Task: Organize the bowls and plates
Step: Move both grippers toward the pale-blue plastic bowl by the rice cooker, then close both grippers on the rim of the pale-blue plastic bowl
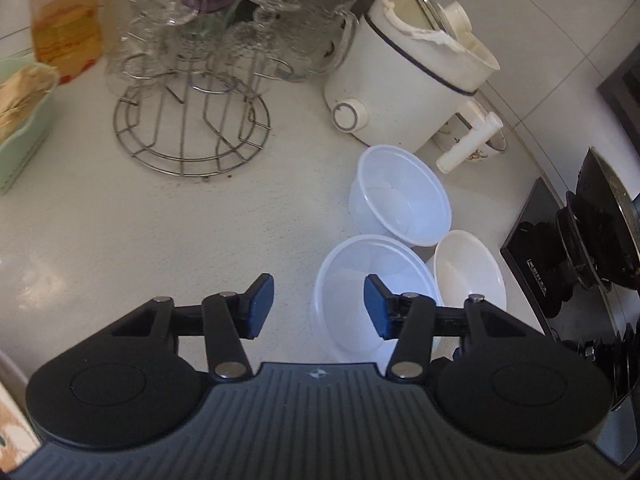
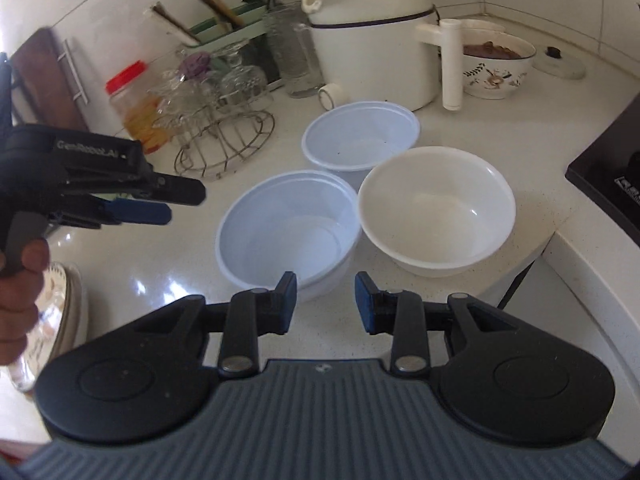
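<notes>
White speckled countertop (image 2: 400, 304) carries three empty bowls in a tight cluster: two translucent plastic bowls and one opaque cream-white bowl (image 2: 436, 210). You have the near translucent bowl (image 2: 286, 226) directly ahead of your right gripper (image 2: 326, 304), the far translucent bowl (image 2: 360, 136) behind it, and the cream-white bowl to the right, its rim touching or nearly touching both.

Your right gripper hovers just short of the near bowl, its two blue pads set apart with nothing between them. Your left gripper (image 1: 319, 307) is spread wide and grips nothing; in its own view its right pad overlaps the near translucent bowl (image 1: 360, 280), though whether it touches I cannot tell. From the right wrist it appears at far left, pointing toward the bowls.

One stack of patterned plates (image 2: 60, 312) sits at the near left edge. One wire rack of glass cups (image 2: 216, 120) and one white cooker (image 2: 372, 40) stand behind.
</notes>
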Demonstrator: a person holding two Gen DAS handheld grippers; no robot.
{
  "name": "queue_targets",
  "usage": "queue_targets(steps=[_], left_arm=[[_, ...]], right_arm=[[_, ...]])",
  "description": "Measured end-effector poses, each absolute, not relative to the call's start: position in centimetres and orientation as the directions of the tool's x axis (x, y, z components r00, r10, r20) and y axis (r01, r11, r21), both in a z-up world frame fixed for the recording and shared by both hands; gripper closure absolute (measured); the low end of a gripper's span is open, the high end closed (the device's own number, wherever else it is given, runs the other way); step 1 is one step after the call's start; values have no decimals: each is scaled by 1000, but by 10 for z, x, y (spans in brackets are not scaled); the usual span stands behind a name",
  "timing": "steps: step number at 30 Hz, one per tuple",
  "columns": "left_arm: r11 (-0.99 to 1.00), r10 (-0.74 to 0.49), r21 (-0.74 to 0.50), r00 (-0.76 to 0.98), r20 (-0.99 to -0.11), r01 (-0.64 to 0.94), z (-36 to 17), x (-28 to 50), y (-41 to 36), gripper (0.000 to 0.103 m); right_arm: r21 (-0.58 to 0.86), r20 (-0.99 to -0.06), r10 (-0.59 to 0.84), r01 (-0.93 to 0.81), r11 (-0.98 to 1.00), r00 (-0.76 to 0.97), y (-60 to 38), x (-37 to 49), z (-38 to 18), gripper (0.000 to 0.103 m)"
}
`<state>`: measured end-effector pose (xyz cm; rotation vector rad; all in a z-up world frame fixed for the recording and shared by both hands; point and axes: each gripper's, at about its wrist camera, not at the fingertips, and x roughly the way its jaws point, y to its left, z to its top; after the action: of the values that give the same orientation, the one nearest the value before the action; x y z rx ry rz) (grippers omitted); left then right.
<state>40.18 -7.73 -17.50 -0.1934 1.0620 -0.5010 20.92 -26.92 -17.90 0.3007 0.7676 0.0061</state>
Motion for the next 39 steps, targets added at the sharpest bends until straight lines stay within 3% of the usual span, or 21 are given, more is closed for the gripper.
queue_targets(steps=[9, 15, 17, 19, 22, 34, 35, 37, 39], left_arm=[[867, -481, -387, 325, -814, 314, -184, 416, -101, 72], [871, -475, -384, 326, -818, 305, -187, 414, -100, 80], [865, -488, -402, 324, -810, 299, -185, 411, -96, 84], [846, -526, -450, 311, -792, 285, -184, 406, -90, 88], [852, -518, -445, 323, -792, 275, -186, 395, -85, 88], [914, -404, -369, 465, -788, 169, -158, 360, -27, 86], [918, -394, -361, 471, -789, 162, -157, 359, -24, 85], [927, -372, -345, 478, -796, 147, -159, 359, -18, 73], [939, -342, -319, 478, -809, 131, -164, 357, -15, 72]], right_arm=[[297, -686, 78, 181, 938, 723, -266, 224, -187, 68], [235, -695, 40, 174, 956, 718, -260, 234, -191, 67], [236, -699, 42, 174, 956, 714, -261, 235, -192, 69], [245, -698, 60, 160, 956, 714, -262, 235, -191, 78], [290, -693, 140, 95, 952, 707, -260, 235, -188, 78], [261, -701, 205, -22, 965, 683, -226, 243, -187, 84], [262, -703, 208, -25, 965, 680, -225, 244, -187, 85], [262, -709, 212, -28, 965, 673, -223, 245, -188, 85], [259, -711, 213, -31, 965, 670, -221, 245, -189, 85]])
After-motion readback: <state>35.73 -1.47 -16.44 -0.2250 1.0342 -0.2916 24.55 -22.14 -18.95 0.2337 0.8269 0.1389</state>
